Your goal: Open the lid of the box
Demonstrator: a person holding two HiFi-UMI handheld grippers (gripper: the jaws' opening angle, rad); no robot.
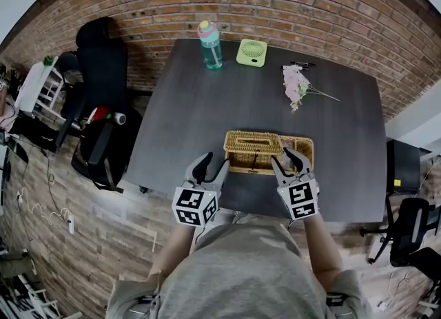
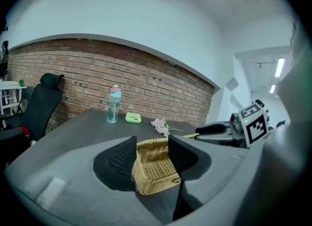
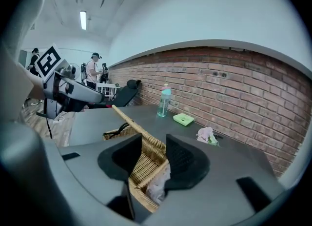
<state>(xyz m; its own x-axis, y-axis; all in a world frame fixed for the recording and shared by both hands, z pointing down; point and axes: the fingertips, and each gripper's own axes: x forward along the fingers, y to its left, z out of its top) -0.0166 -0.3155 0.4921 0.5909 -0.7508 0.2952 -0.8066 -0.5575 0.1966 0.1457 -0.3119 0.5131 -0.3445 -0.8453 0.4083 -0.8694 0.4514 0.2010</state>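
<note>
Hiding box (image 1: 251,147) right end overhead: right hand-held gripper (image 1: 288,159), raised lid (image 3: 131,121).

**Desk:** What was the box (image 1: 304,145) made of?

**Photographer:** Woven wicker, rough and unvarnished, lid (image 3: 139,127) included (a crumpled, cloth-like lining (image 3: 156,188) showed inside). It sat on a matt, dark wood-grain table (image 1: 193,118) before a coarse brick wall (image 1: 275,1).
</note>
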